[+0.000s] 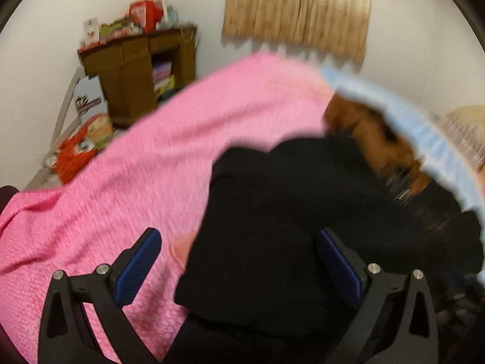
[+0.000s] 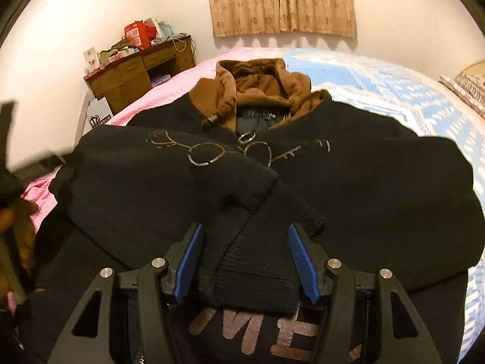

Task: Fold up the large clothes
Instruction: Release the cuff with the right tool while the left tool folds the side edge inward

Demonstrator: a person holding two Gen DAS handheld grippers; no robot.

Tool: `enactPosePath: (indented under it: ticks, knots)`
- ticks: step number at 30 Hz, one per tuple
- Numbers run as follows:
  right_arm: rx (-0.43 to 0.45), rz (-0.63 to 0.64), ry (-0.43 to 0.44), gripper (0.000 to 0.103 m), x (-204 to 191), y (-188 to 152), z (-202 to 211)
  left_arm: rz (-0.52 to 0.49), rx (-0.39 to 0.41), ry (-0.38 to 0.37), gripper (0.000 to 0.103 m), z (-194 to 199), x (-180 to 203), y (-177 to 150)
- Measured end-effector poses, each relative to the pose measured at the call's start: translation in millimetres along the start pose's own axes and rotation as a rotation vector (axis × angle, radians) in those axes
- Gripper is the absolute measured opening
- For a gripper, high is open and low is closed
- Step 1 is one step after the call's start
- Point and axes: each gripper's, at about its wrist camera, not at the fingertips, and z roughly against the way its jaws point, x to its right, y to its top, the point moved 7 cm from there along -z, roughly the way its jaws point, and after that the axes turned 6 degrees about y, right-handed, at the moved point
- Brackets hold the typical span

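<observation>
**Black hoodie lies on the bed, sleeves folded in**

The right tongs (image 2: 244, 259) stand open astride a ribbed sleeve cuff (image 2: 257, 273), pads not pressing it. The left tongs (image 1: 239, 265) gape wide and empty above the edge of the black hoodie (image 2: 363, 188). The garment lies on the bed, partly on the pink blanket (image 1: 121, 188), its brown hood (image 2: 260, 85) toward the curtain (image 2: 282, 3). A wooden desk (image 2: 136, 72) stands beyond.

Right gripper (image 2: 244, 257) over black hoodie (image 2: 363, 182) spread on the bed (image 2: 379, 82), both sleeves folded across the chest. Jaws apart, a ribbed cuff (image 2: 257, 273) lying between the blue pads, no clamp visible. Brown hood (image 2: 260, 85) at far end; wooden desk (image 2: 136, 69) by wall, curtain (image 2: 282, 3) above.
</observation>
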Motion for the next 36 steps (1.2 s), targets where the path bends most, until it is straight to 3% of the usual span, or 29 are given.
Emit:
enactPosePath:
  ticks: [1, 3, 5, 15, 23, 29, 36]
  knots:
    - [-0.006, -0.003, 0.002, 0.059, 1.1, -0.5, -0.7, 0.011, -0.016, -0.009, 0.103, -2.9, -2.6, -7.8]
    - [-0.011, 0.014, 0.0, 0.059, 0.1, -3.4, -0.4, 0.094, -0.063, -0.101, 0.103, -14.3, -13.3, -13.9]
    - [-0.013, 0.024, 0.002, 0.06, -0.1, -6.5, -0.4, 0.13, -0.064, -0.139, 0.103, -13.3, -19.5, -13.9]
    - [-0.027, 0.031, 0.073, 0.06, 7.3, 17.7, 17.6, 0.123, -0.061, -0.13, 0.103, -13.2, -15.0, -17.1]
    - [-0.02, 0.012, 0.036, 0.06, 37.4, 101.1, -5.5, 0.132, -0.061, -0.142, 0.103, -11.9, -15.9, -16.9]
    - [-0.084, 0.003, -0.027, 0.06, 66.2, 171.2, -66.9, 0.137, -0.059, -0.151, 0.103, -11.2, -17.7, -16.6]
    - [-0.083, -0.037, -0.067, 0.06, 85.4, 232.2, -127.8, 0.146, -0.057, -0.164, 0.103, -10.6, -19.6, -16.5]
